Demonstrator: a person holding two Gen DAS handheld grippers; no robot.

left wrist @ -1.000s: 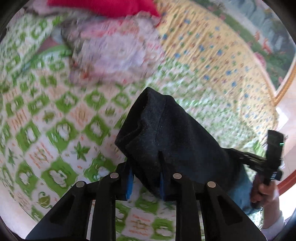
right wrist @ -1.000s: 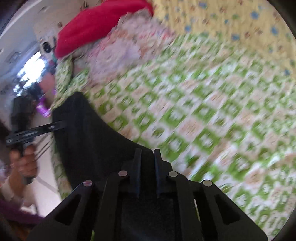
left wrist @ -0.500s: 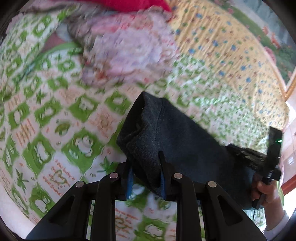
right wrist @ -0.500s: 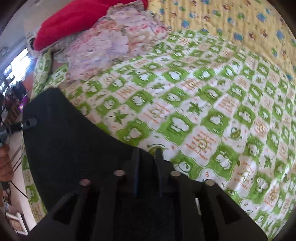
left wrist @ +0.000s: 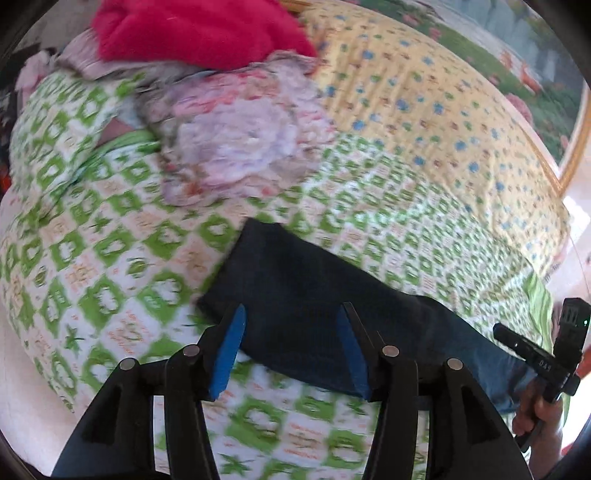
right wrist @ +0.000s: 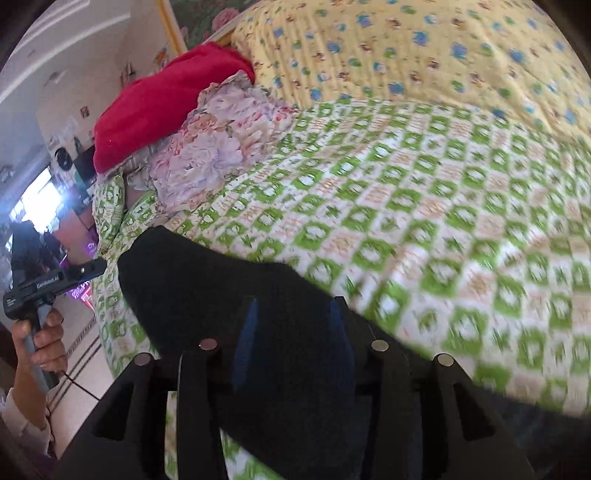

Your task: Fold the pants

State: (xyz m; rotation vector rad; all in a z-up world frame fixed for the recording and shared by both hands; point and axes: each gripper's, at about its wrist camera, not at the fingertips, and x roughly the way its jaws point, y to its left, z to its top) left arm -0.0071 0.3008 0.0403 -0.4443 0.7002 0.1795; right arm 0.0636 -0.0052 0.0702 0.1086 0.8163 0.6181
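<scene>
Dark denim pants (left wrist: 314, 306) lay in a flat folded band on the green-checked bedspread (left wrist: 110, 258), both the left tongs (left wrist: 291, 350) and right tongs (right wrist: 291, 339) spread wide above them, holding nothing, so further folds probably remained.

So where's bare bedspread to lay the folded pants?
Free: the green-checked bedspread between the pants and the yellow quilt, and the stretch left of the pants. Crowded: the floral cloth and red blanket at the far left.
</scene>
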